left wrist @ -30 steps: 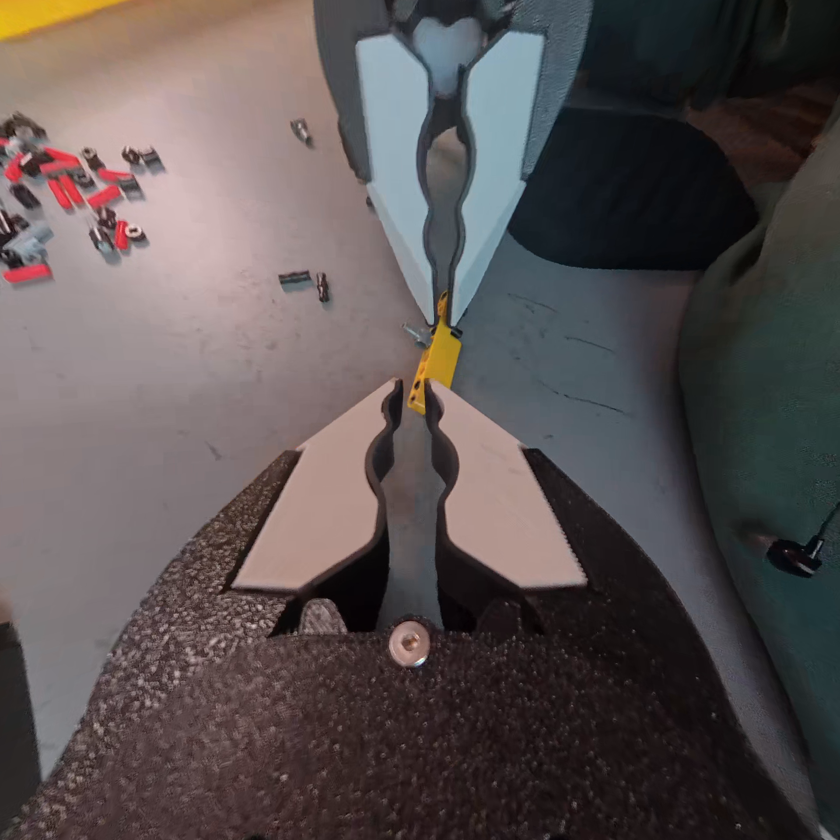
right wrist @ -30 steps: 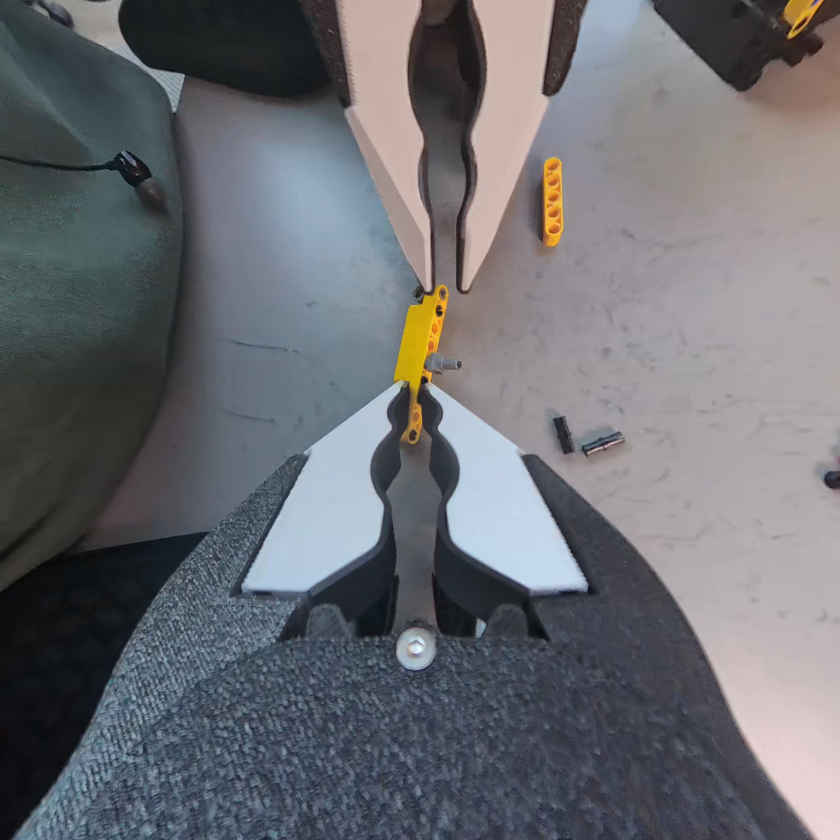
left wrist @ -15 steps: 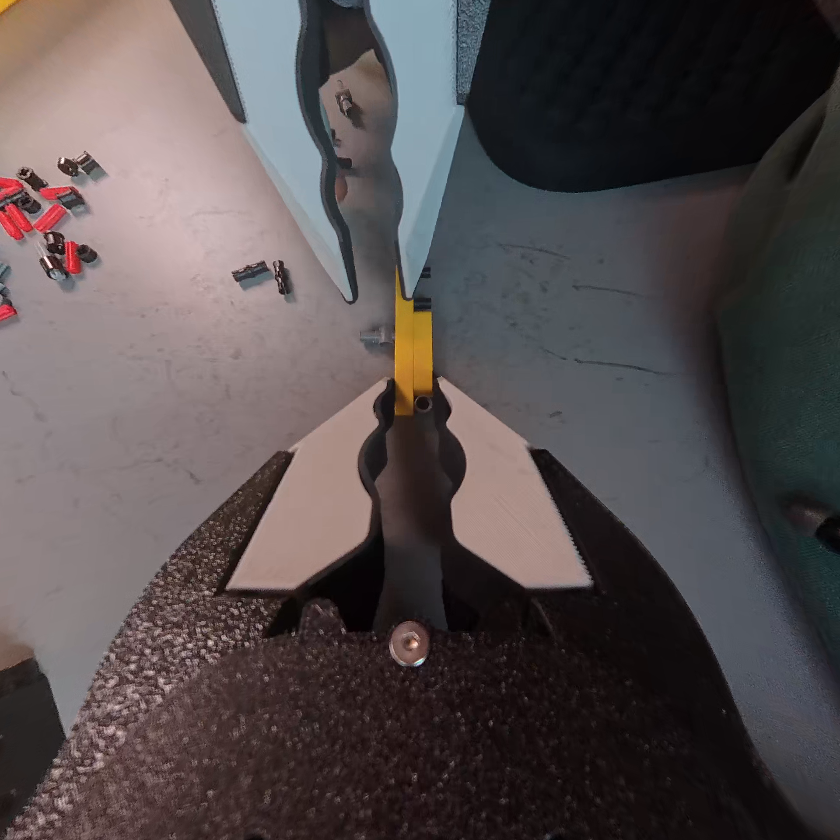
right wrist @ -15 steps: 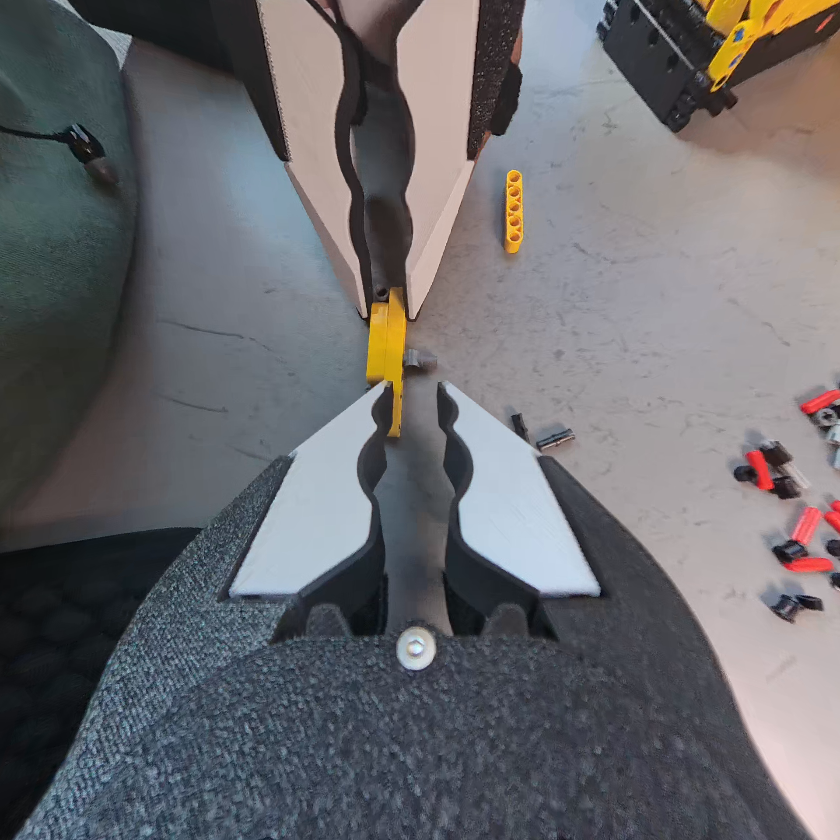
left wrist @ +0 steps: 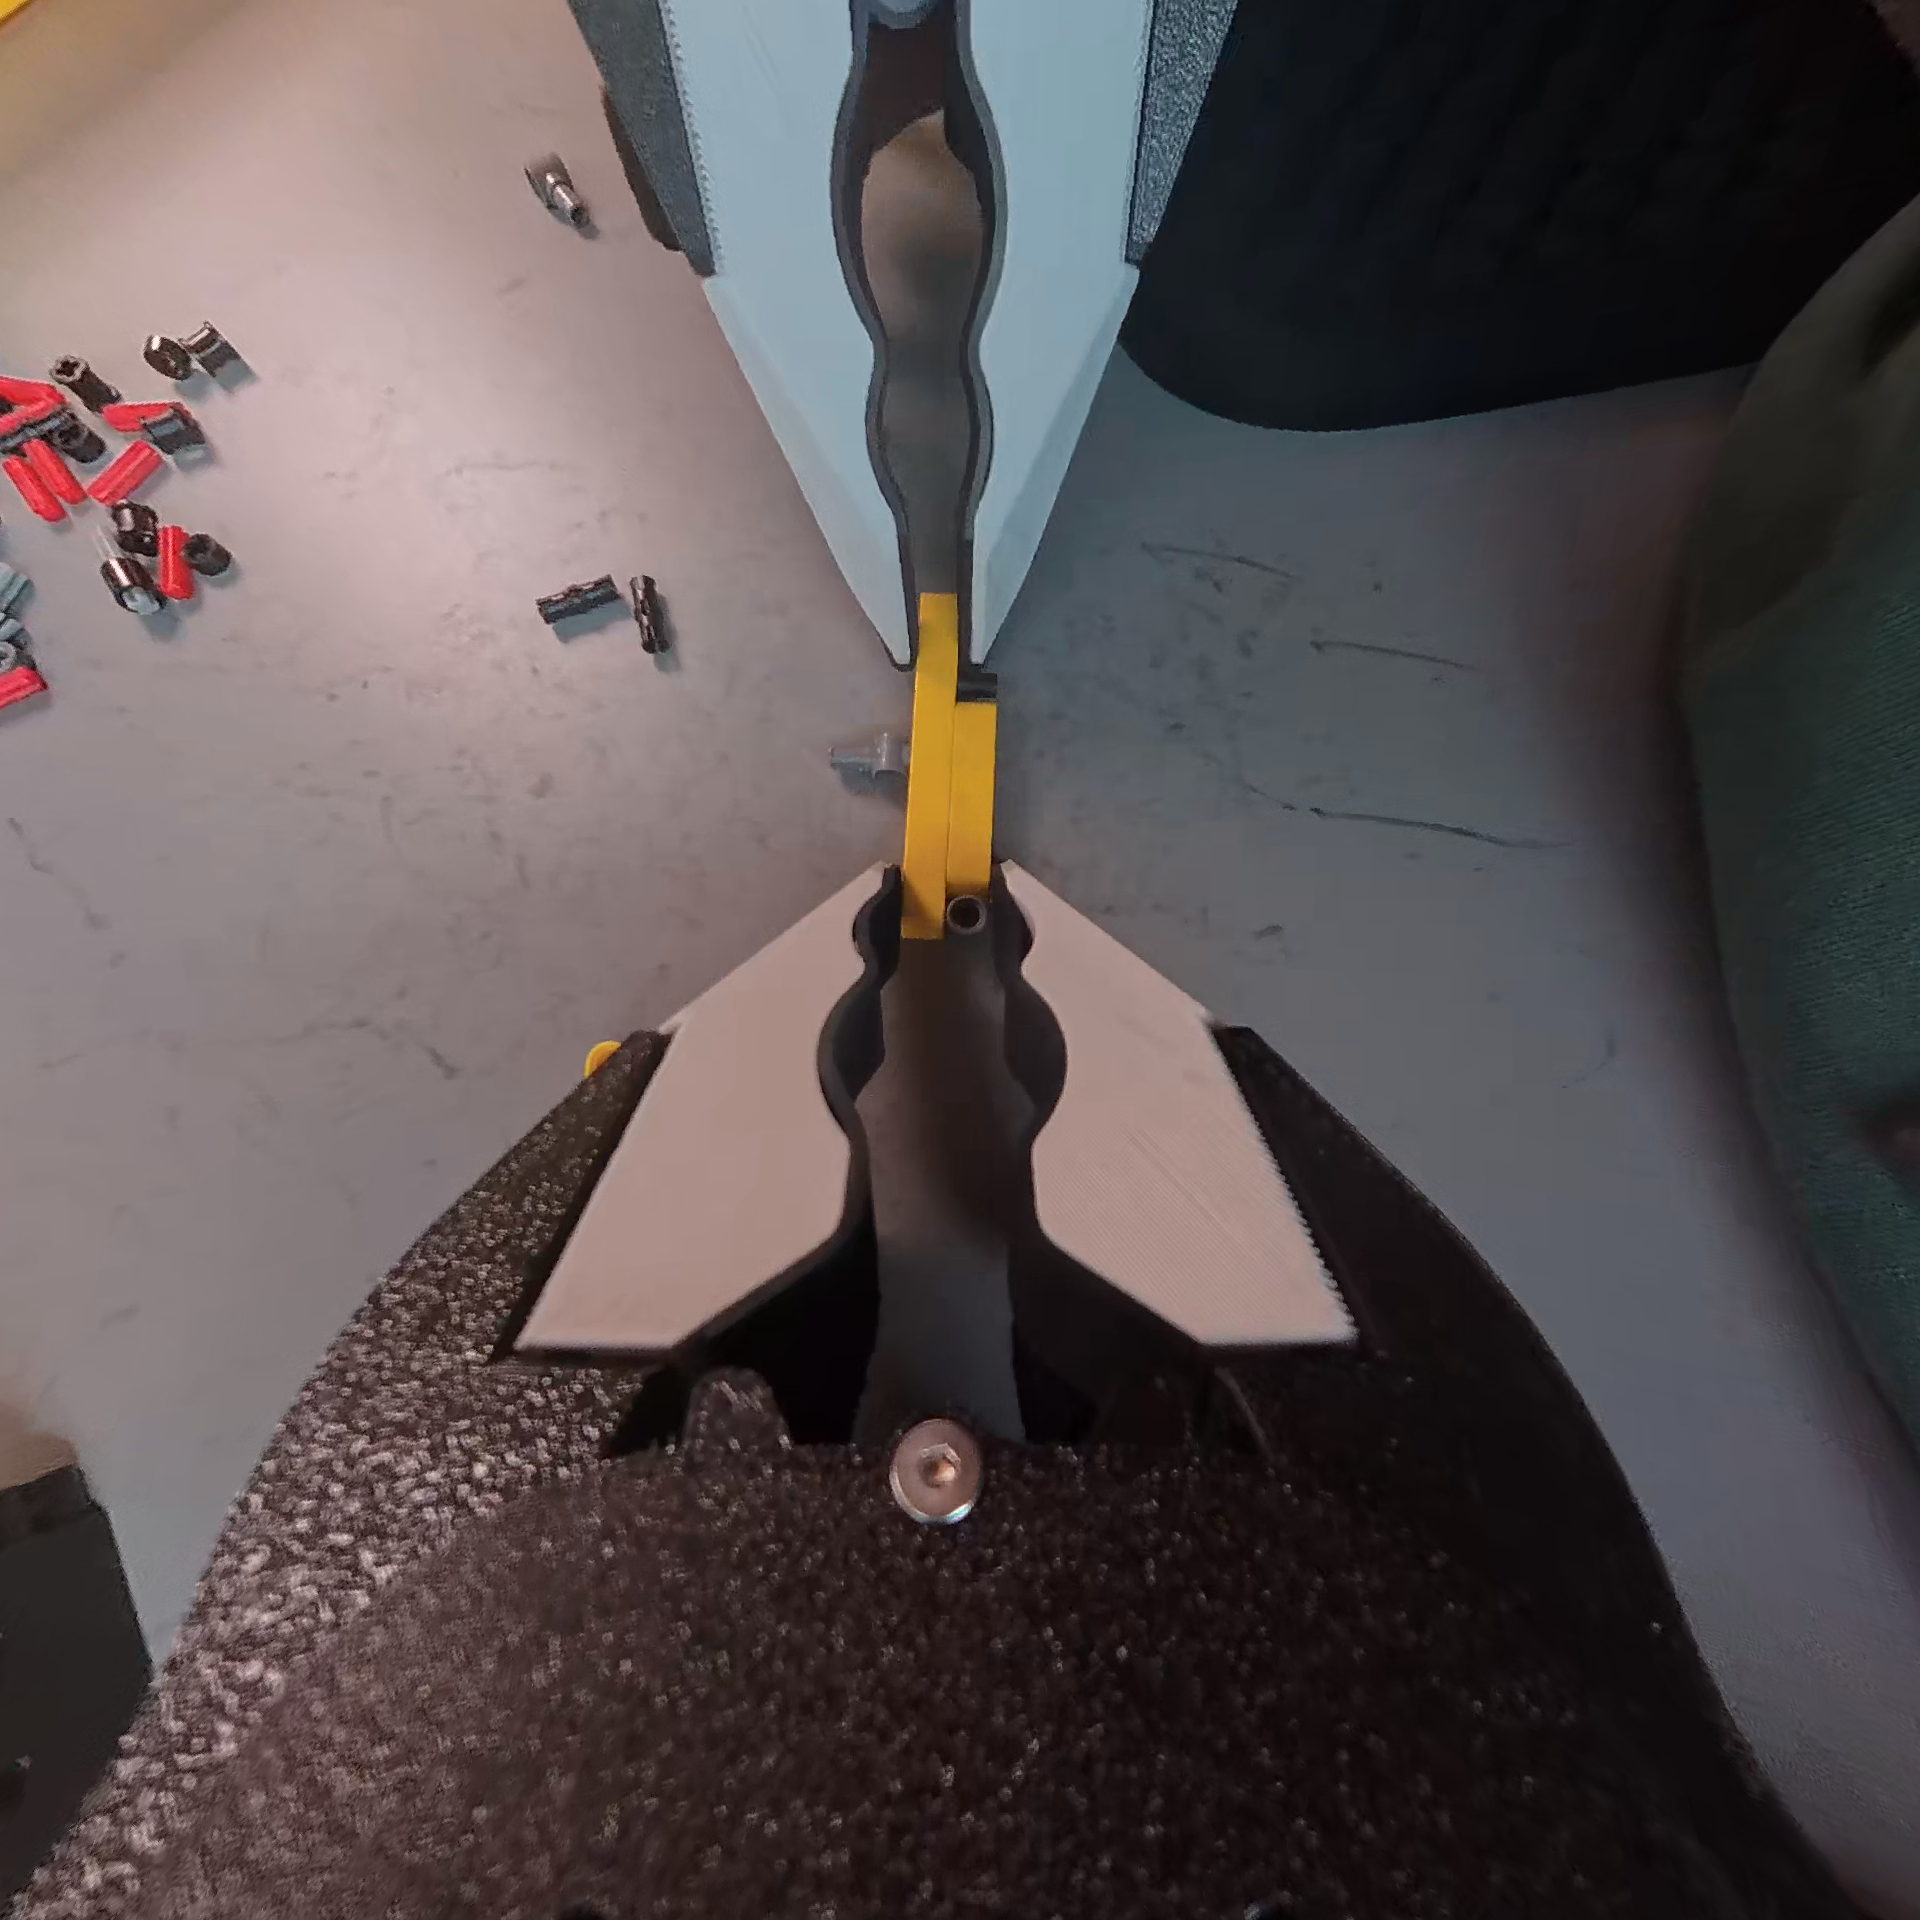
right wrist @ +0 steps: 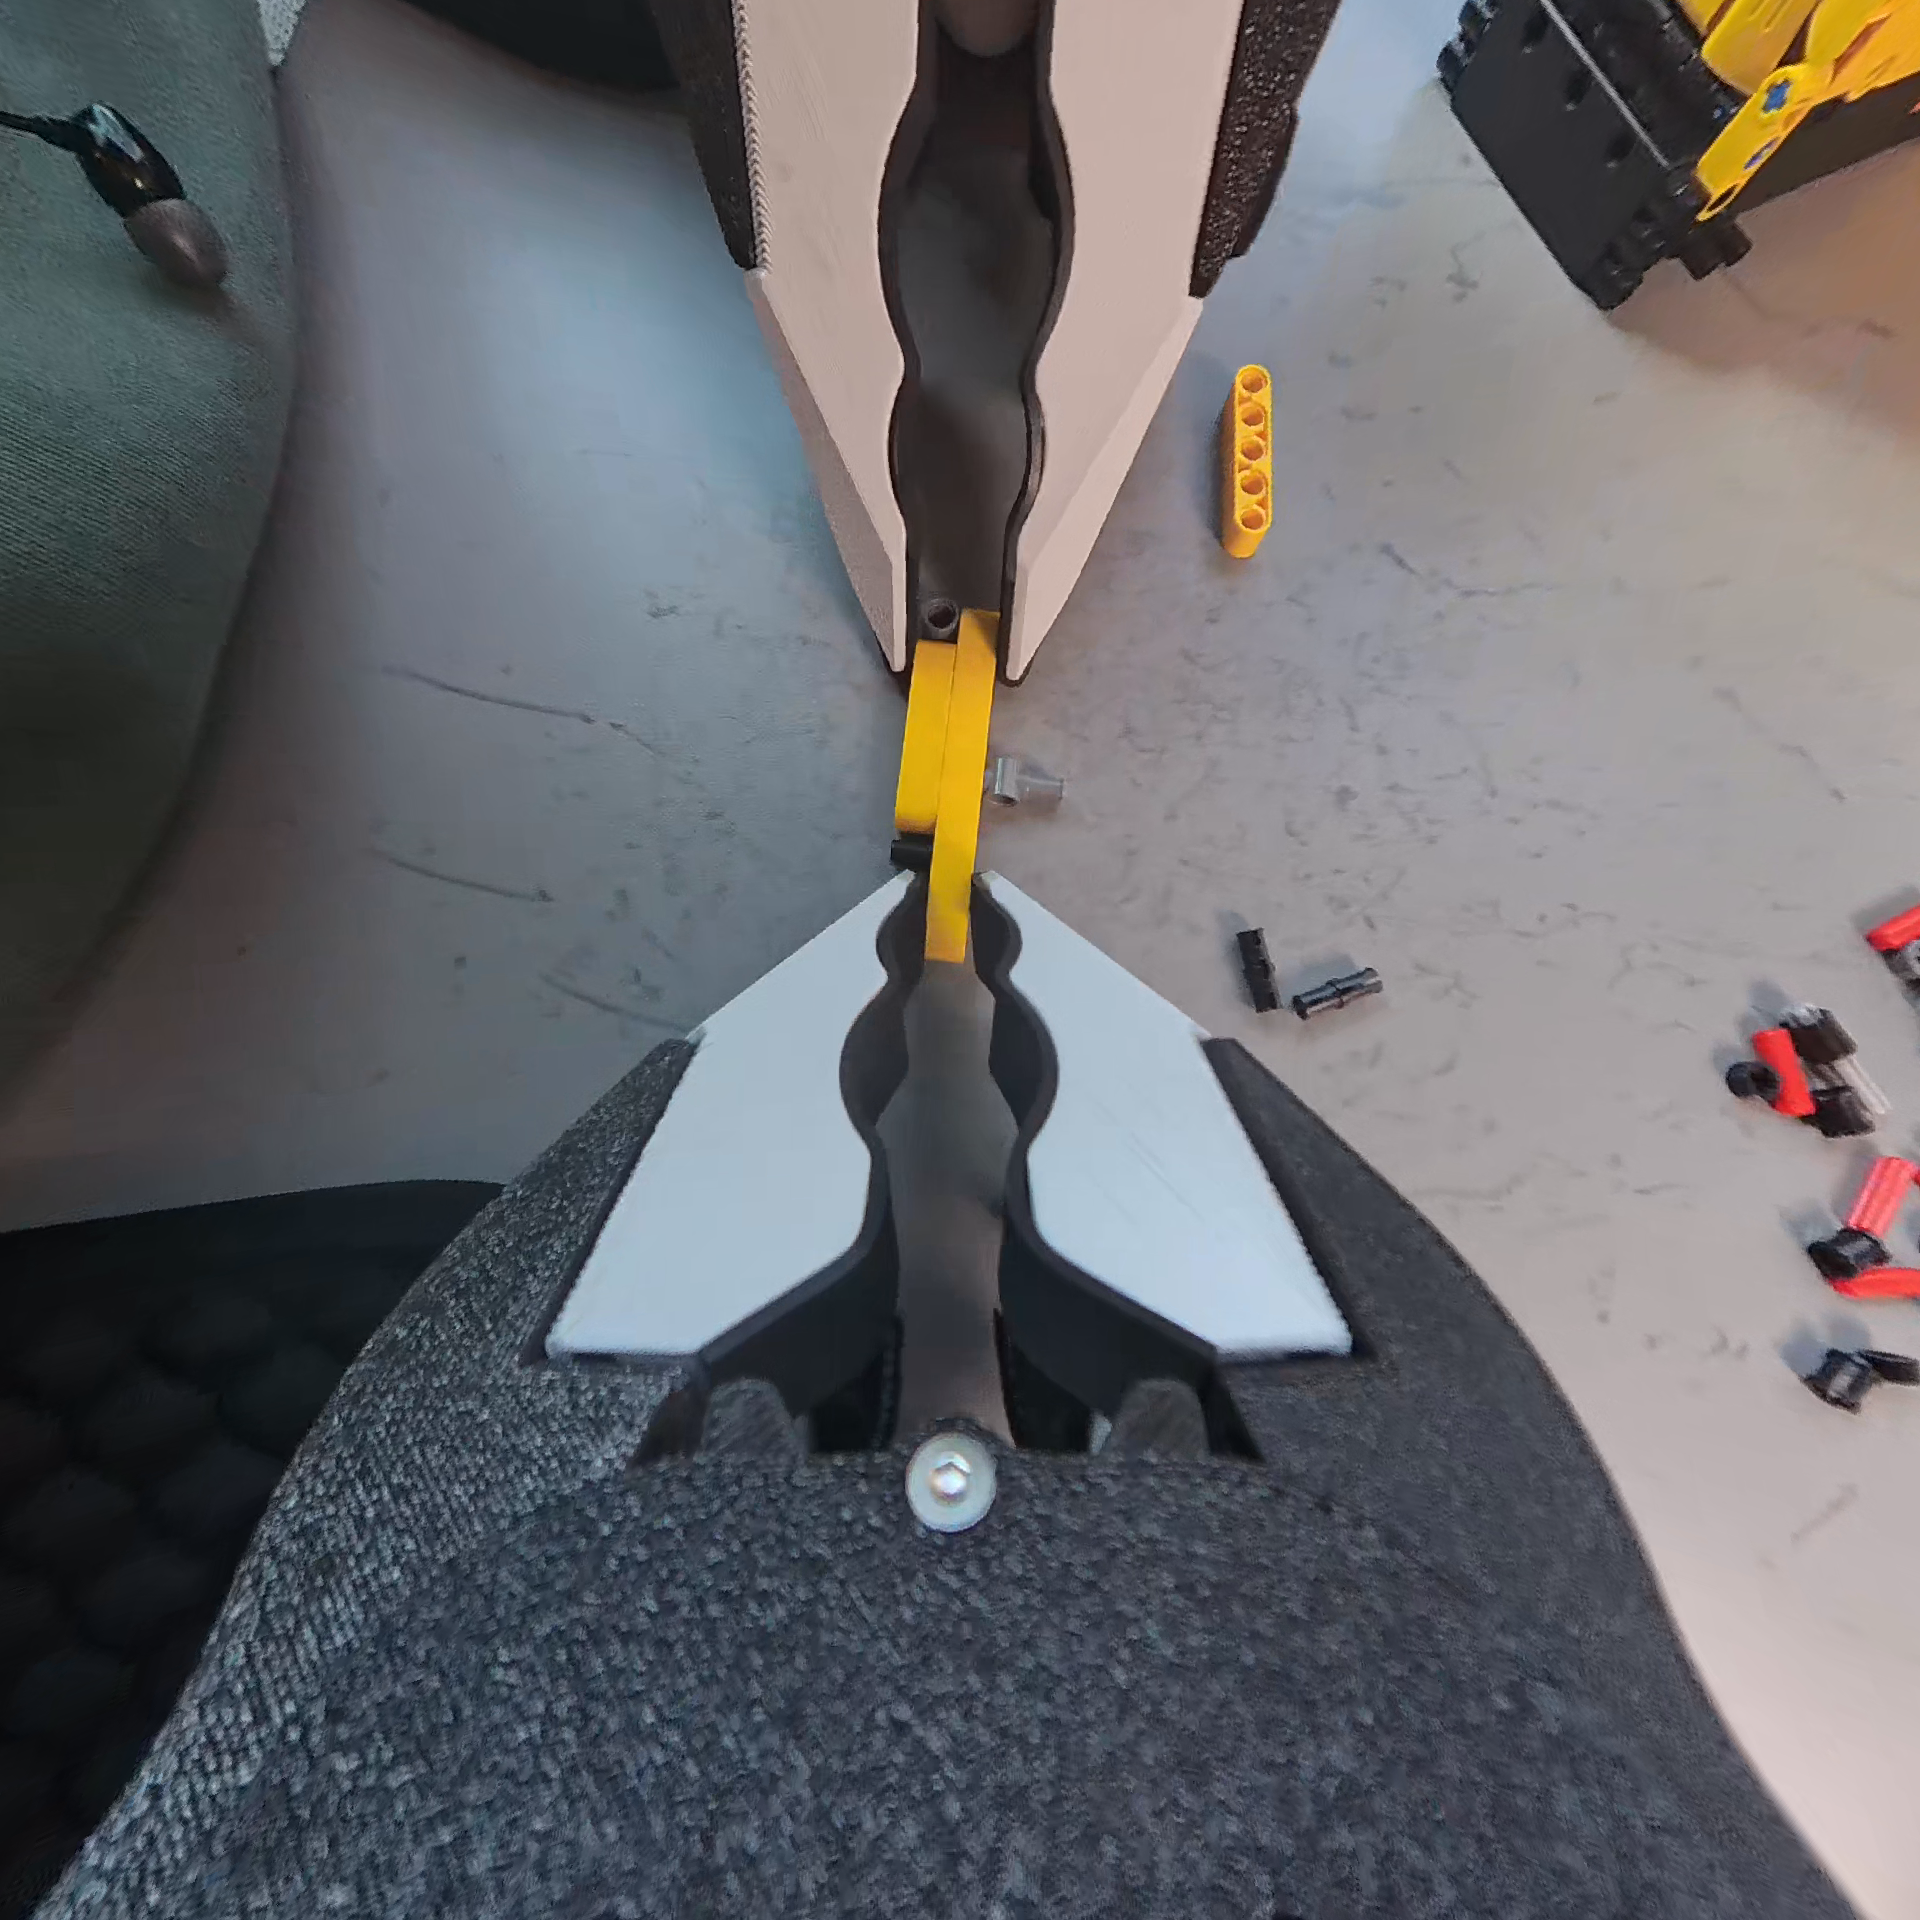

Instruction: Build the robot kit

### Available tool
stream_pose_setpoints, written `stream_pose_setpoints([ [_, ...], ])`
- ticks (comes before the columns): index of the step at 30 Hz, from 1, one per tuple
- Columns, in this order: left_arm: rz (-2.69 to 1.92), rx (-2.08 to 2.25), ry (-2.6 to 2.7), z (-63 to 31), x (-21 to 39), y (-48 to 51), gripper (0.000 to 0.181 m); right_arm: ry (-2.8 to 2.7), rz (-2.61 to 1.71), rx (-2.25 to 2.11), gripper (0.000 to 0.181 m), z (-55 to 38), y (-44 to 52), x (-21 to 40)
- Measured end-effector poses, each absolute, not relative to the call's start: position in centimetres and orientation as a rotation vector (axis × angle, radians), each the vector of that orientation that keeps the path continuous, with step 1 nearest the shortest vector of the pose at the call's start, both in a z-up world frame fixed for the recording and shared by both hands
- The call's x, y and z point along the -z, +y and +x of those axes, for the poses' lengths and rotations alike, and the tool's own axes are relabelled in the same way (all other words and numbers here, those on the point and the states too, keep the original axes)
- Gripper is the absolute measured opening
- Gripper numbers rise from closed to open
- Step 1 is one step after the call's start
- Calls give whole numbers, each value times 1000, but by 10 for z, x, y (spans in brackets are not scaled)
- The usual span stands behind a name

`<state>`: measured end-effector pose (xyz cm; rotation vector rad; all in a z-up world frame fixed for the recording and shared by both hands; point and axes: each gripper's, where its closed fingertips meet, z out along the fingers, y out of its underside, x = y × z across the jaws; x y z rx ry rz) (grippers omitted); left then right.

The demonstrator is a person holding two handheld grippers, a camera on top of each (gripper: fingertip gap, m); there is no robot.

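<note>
A yellow assembly of two holed beams (left wrist: 951,779) joined edge to edge by black pins hangs above the grey surface between my two grippers. A grey pin (left wrist: 868,753) sticks out of its side. My left gripper (left wrist: 945,873) is shut on the near end, where a black pin end shows. My right gripper (left wrist: 943,660) comes in from the far side, shut on the other end. In the right wrist view the right gripper (right wrist: 943,878) pinches a single yellow beam (right wrist: 945,748), and the left gripper (right wrist: 956,665) holds the far end.
A loose yellow beam (right wrist: 1247,462) and two black pins (right wrist: 1309,977) lie on the grey surface (right wrist: 1507,727). Several red and black pins (left wrist: 94,468) are scattered farther out. A black and yellow model (right wrist: 1683,125) stands at the back. A green cushion (left wrist: 1818,727) and a black pad (left wrist: 1455,208) border one side. Across from one pair of fingers to the other is roughly 5 centimeters.
The yellow assembly has turned edge-on. Half a second ago my right gripper's jaws stood apart around the beam; now they are shut on it. The left gripper has kept its grip.
</note>
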<state>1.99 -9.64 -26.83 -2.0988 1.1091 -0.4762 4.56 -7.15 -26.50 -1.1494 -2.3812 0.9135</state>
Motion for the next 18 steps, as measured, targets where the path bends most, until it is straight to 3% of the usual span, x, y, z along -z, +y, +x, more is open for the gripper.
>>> stream_pose_setpoints([
  [18, -2091, 444, 1108, 14, 268, -99, 16, -2324, -1195, -866, 9, 45, -59, 266],
])
